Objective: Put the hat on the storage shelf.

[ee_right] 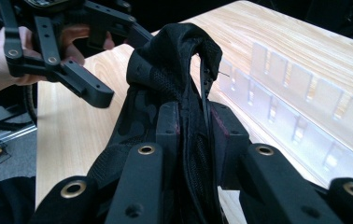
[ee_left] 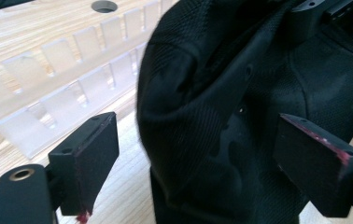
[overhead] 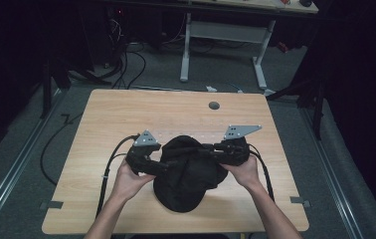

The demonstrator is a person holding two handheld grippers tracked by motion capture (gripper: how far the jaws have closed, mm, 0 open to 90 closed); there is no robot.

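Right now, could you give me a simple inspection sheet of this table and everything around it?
Surface: wooden table, round hole near far edge.
Job's things: black cap, partly lifted; clear slotted rack behind it.
Clutter: nothing seen.
Grippers: right hand-held gripper shut on cap fabric; left hand-held gripper open, jaws either side of the cap.
Cables: black cables trail from the grippers.
Surroundings: white desk frame, floor wires.

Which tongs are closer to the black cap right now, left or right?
Right. The right tongs are clamped shut on the cap fabric; the left tongs stand open around its other side, pads not pressing it.
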